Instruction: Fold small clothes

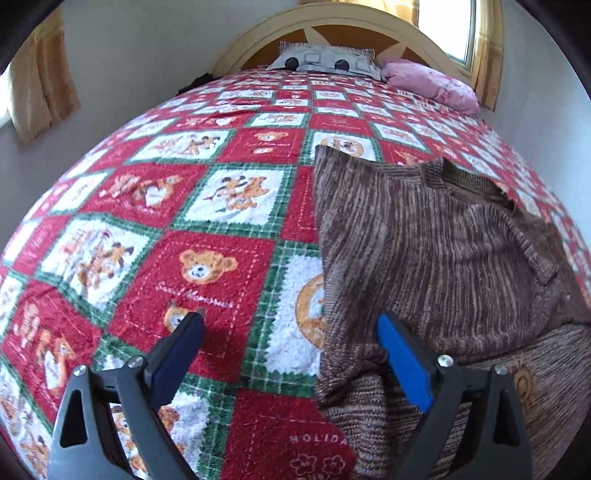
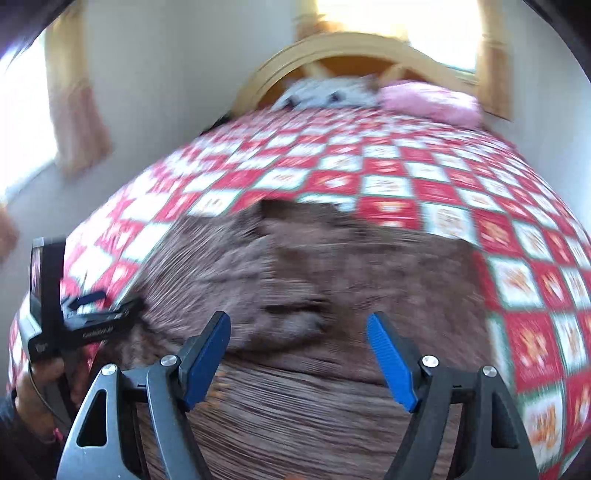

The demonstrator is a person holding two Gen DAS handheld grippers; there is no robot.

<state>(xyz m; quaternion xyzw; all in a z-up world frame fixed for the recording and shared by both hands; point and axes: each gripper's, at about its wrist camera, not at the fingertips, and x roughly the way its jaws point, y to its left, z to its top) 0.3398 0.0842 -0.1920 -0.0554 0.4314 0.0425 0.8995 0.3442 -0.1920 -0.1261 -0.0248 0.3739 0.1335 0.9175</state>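
A brown striped knit sweater (image 1: 424, 236) lies partly folded on the bed's red, white and green teddy-bear blanket (image 1: 207, 229). My left gripper (image 1: 290, 319) stands open at the sweater's left edge, its right finger over the knit and its left finger over the blanket, nothing between the pads. In the blurred right wrist view the same sweater (image 2: 332, 266) fills the middle. My right gripper (image 2: 299, 319) hangs open above it, holding nothing. The left gripper (image 2: 85, 317) shows at the left edge there, held by a hand (image 2: 33, 398).
A grey patterned pillow (image 1: 325, 61) and a pink pillow (image 1: 432, 83) lie at the wooden headboard (image 1: 332, 26). Curtained windows flank the bed, with a white wall on the left. Bare blanket stretches left of and beyond the sweater.
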